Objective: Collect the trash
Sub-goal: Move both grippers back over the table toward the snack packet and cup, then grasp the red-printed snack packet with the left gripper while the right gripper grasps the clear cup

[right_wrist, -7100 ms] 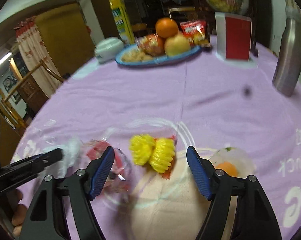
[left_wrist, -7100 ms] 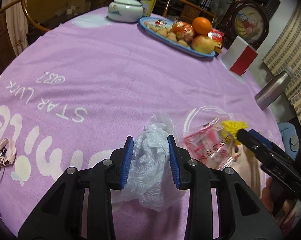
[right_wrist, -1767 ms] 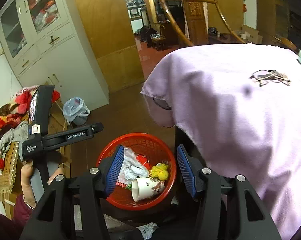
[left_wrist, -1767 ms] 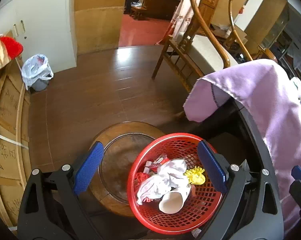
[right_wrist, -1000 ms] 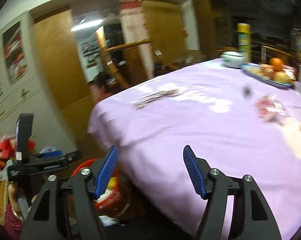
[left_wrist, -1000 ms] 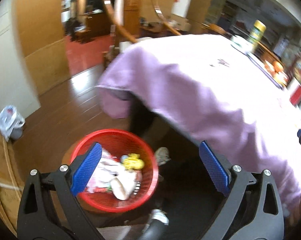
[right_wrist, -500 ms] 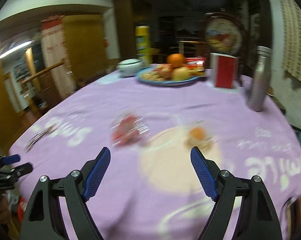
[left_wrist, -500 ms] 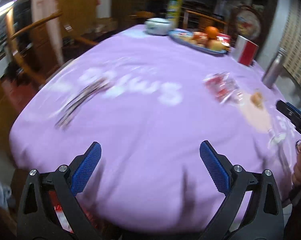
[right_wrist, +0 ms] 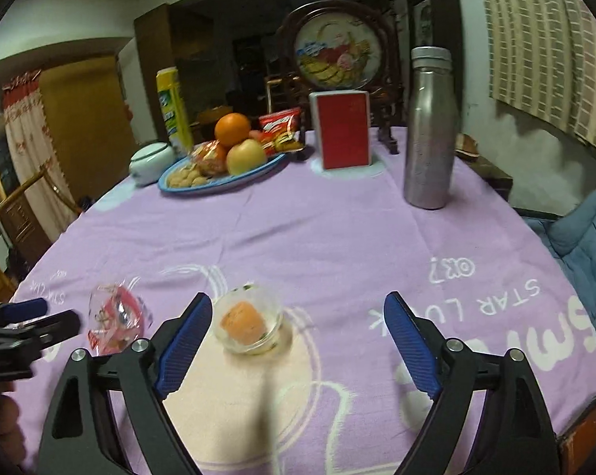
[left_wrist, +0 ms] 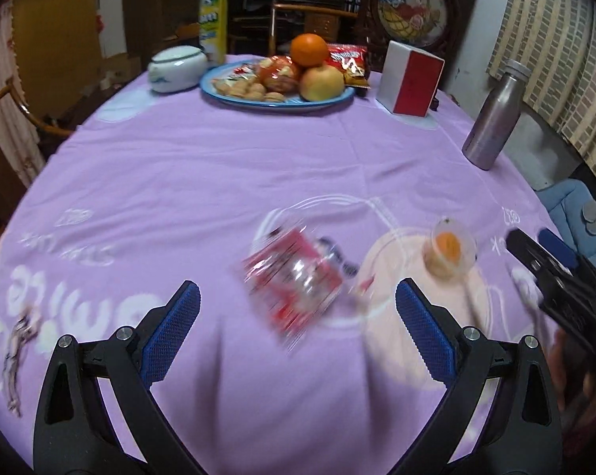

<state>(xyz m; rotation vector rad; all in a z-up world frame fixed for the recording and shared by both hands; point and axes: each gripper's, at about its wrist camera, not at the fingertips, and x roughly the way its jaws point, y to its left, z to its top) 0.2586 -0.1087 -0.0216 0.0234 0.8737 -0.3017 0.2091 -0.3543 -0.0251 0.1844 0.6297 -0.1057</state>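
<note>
Lots of smear here, so take the details loosely. At 8 o'clock in the left wrist view there's a thin streaky thing (left_wrist: 16, 352) on the purple cloth (left_wrist: 202, 182) that I can't make out, blurred and near the edge. The left gripper (left_wrist: 298, 332) has its jaws wide apart with nothing between them; the red-and-clear wrapper (left_wrist: 294, 277) lies on the cloth just past them, about dead centre, too blurred to read. At 3 o'clock sits a small clear cup (left_wrist: 450, 247) with something orange inside, and past it at 4 o'clock the right gripper is cut off by the frame. From the right wrist view the left gripper pokes in at 9 o'clock, only partly visible, with the wrapper (right_wrist: 117, 318) beside it. The right gripper (right_wrist: 298, 346) is spread wide and empty, its jaws having just been opening, and the cup (right_wrist: 248, 322) sits just inside its left finger (right_wrist: 183, 348), not gripped. Far side at 12: plate (right_wrist: 202, 188), red box (right_wrist: 343, 134), bottle (right_wrist: 428, 130). Compared with a couple of seconds back, the red basket on the floor is gone from both views and both grippers now face the table.
</note>
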